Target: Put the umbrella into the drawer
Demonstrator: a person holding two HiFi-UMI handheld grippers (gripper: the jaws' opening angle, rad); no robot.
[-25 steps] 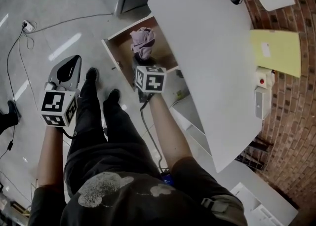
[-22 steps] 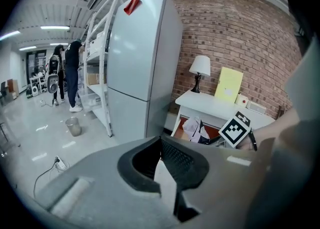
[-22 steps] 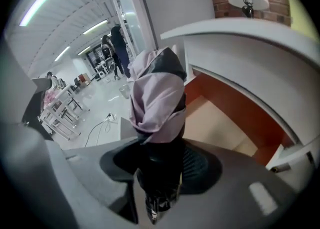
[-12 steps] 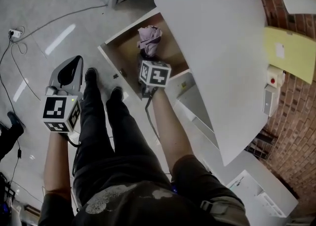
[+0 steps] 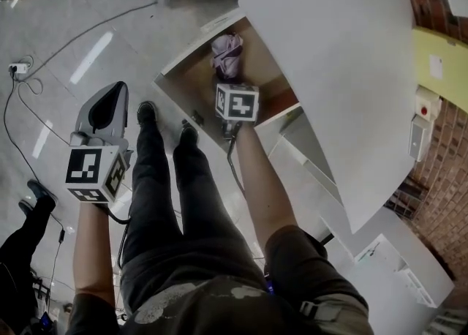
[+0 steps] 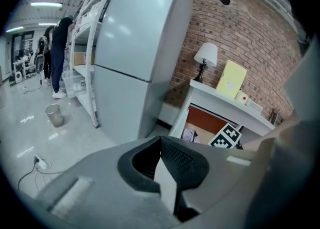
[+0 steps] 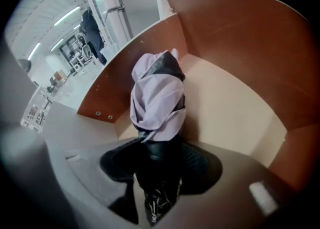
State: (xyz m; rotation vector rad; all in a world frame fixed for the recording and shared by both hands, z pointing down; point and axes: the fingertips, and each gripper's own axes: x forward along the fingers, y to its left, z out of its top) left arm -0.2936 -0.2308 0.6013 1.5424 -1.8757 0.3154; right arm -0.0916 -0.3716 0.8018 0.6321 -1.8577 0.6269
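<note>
Lower than a second ago, our right gripper point(image 7: 157, 162) holds the umbrella point(image 7: 157, 98) by its black handle inside the open drawer point(image 7: 225, 108), so release looks close; our left gripper point(image 6: 162, 163) hangs closed, empty.

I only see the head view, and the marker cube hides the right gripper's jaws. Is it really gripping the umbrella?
Observer: Yes, the right gripper is shut on the umbrella's black handle end.
Operator: Anything in the left gripper?
Observer: No, the left gripper is shut with nothing between its jaws.
Operator: Is the umbrella touching the drawer bottom?
Observer: Cannot tell; its lilac cloth hangs inside the drawer, over the pale bottom.
</note>
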